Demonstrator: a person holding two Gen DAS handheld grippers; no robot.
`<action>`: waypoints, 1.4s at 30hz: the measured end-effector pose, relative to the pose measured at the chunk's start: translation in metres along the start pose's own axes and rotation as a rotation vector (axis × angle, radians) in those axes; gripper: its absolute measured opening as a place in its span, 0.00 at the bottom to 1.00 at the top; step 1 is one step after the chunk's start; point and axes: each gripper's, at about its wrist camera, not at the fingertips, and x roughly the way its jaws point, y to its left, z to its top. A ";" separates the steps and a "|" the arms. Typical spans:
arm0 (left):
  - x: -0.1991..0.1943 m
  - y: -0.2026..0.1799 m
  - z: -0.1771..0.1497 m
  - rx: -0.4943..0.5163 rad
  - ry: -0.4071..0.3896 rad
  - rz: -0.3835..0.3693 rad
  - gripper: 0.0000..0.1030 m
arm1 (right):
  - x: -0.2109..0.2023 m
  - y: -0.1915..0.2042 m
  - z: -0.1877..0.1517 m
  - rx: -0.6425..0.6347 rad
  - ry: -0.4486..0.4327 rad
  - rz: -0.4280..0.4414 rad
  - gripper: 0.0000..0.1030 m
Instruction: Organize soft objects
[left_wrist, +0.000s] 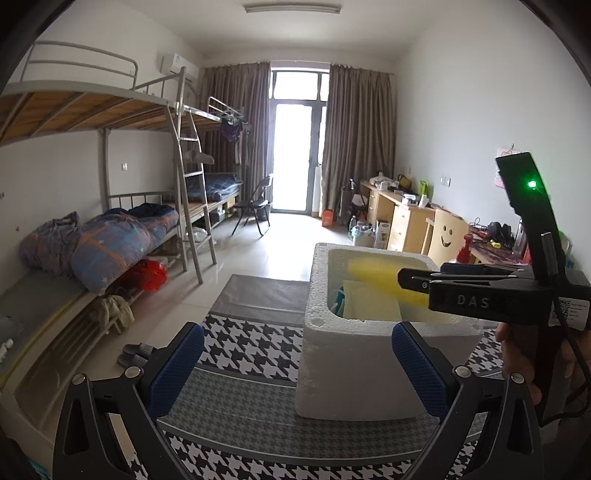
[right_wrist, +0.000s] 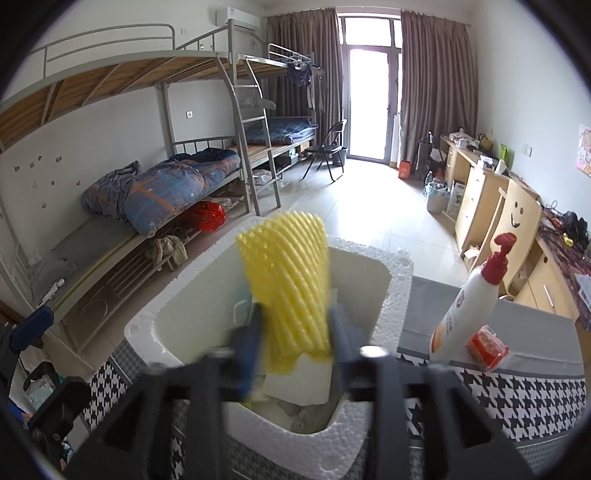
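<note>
Right gripper (right_wrist: 295, 325) jaws are standing parted around the yellow foam net (right_wrist: 286, 280), light and squashy, hanging mid-frame over the foam box (right_wrist: 395, 280); left gripper (left_wrist: 297, 365) is gaping wide, empty.

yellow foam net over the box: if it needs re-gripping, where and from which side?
Grip the foam net at its narrow near end, from above the foam box, fingers across its flattened sides as the right gripper stands now. It fans wider toward the far end and squashes, so the near end likely gives the firmer hold. Whether the pads press it now is blurred.

White-walled room: metal bunk beds (left_wrist: 110, 155), wooden desks (left_wrist: 399, 218), curtained bright balcony door (left_wrist: 297, 147).
</note>
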 end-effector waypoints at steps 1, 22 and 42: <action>0.000 0.000 0.000 0.002 0.001 0.002 0.99 | -0.002 0.000 0.000 0.003 -0.010 0.004 0.70; -0.025 -0.006 0.003 0.001 -0.036 -0.022 0.99 | -0.055 0.005 -0.019 -0.034 -0.101 -0.020 0.73; -0.083 -0.026 -0.003 0.036 -0.118 -0.094 0.99 | -0.133 0.012 -0.057 -0.028 -0.266 -0.049 0.96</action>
